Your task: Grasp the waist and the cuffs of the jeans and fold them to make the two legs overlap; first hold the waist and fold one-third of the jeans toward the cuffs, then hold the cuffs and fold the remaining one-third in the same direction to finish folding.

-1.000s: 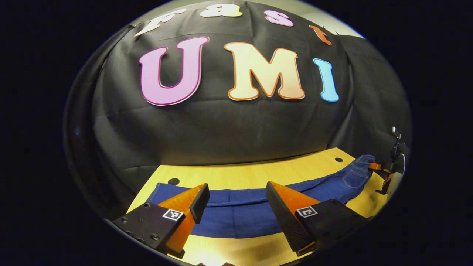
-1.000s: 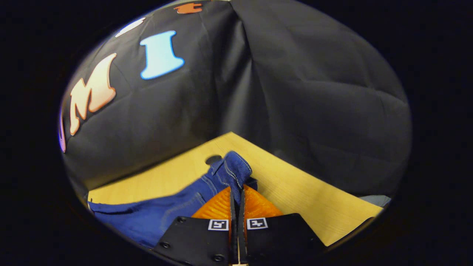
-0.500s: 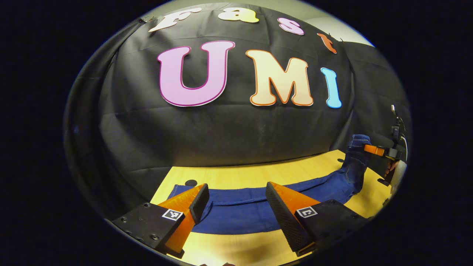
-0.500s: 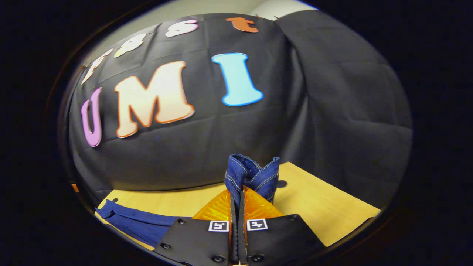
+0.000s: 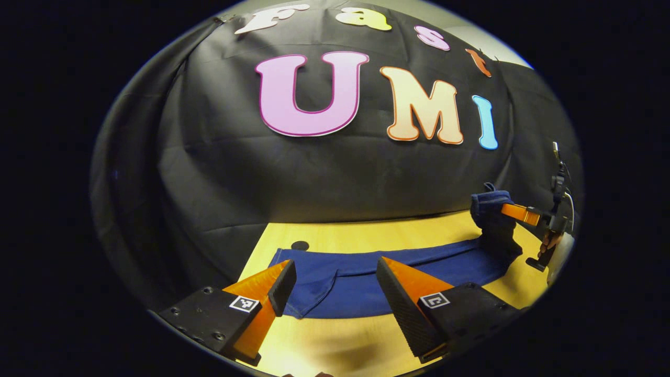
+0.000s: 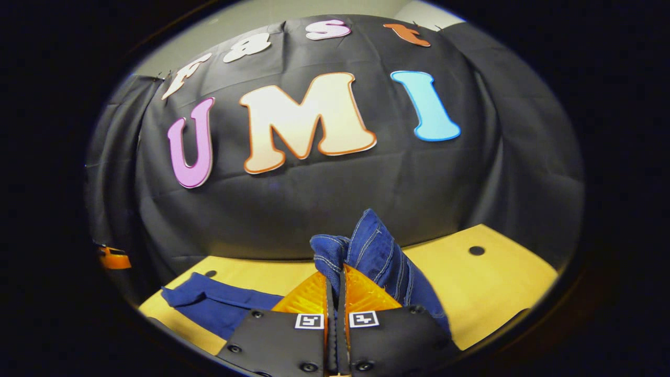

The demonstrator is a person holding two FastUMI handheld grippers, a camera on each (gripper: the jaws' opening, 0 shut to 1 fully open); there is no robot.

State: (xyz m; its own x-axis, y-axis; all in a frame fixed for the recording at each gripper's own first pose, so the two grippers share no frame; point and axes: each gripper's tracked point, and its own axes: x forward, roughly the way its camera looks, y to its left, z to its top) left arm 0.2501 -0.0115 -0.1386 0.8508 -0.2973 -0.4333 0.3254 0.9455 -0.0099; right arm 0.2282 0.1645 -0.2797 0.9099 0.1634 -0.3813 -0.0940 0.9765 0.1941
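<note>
The right gripper (image 6: 335,293) is clamped on the jeans' (image 6: 377,256) waist, raised off the tabletop (image 6: 497,283). The left gripper (image 5: 335,285) hovers, fingers apart, above the cuffs (image 5: 293,277).

1 pair of jeans (image 5: 366,275) is counted, lying along 1 wooden table (image 5: 340,241). 2 grippers are counted: the left gripper (image 5: 332,285), whose 2 fingers are spread apart, and the right gripper (image 6: 335,285), whose 2 fingers are pressed together on the denim. 2 round dark holes are seen in the tabletop, 1 (image 6: 476,250) near its right end and 1 (image 5: 300,245) near its left end. 1 hand (image 5: 549,242) is made out on the far gripper.
</note>
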